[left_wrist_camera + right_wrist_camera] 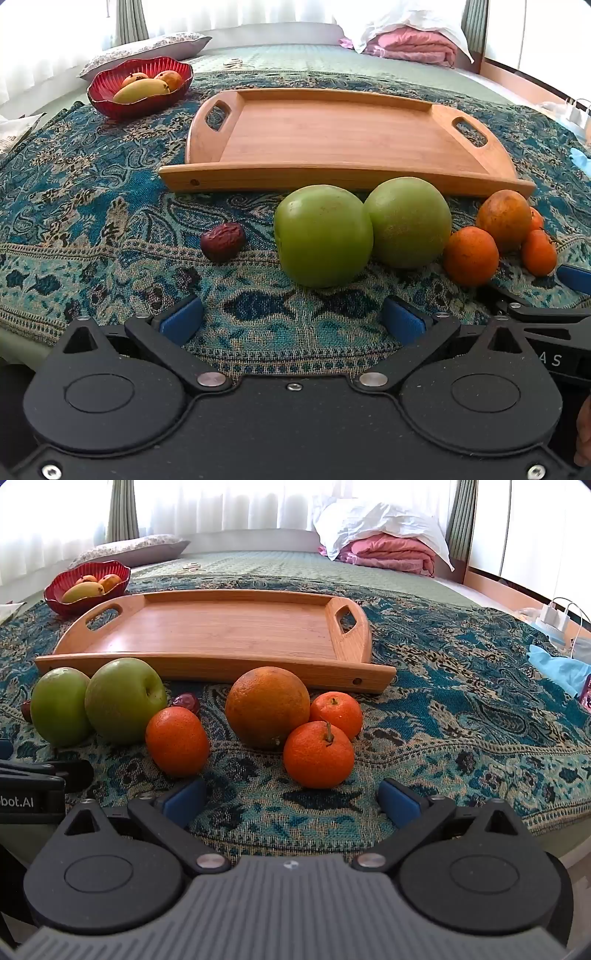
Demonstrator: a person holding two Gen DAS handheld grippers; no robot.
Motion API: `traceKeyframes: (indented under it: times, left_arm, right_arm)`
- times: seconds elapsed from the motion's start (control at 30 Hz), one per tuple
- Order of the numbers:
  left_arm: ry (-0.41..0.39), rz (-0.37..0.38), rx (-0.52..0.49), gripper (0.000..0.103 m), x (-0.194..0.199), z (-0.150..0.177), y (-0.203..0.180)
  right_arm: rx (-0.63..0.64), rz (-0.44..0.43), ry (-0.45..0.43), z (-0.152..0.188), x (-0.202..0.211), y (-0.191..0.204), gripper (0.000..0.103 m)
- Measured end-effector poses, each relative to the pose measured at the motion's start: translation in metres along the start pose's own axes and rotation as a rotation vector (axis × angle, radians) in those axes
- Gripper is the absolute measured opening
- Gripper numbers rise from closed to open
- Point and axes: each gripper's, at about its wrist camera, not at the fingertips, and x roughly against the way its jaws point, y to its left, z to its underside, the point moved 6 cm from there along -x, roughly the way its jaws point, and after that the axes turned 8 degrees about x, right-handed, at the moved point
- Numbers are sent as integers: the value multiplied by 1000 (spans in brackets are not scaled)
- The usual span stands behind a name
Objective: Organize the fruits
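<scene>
Two green apples (pixel 323 236) (pixel 408 221) lie side by side on the patterned cloth, just beyond my open, empty left gripper (pixel 291 317). A dried red date (pixel 222 242) lies to their left. A large orange (pixel 266 706) and three small tangerines (pixel 318 755) (pixel 177 740) (pixel 337 712) lie just beyond my open, empty right gripper (pixel 291 797). The apples (pixel 123 699) show at its left. An empty wooden tray (pixel 332 173) (pixel 221 668) sits behind the fruit.
A red bowl (pixel 107 96) (pixel 55 594) with a mango and other fruit stands at the back left. Pillows and a pink blanket (pixel 391 554) lie at the far end of the bed. A charger and blue cloth (pixel 557 664) are at the right edge.
</scene>
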Motion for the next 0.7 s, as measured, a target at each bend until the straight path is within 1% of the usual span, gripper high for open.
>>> traceKeyframes:
  times: [0.7]
  left_arm:
    - [-1,-3,-1,103,0,0,0]
  right_arm:
    - [2,-2,7,0,0,0,103]
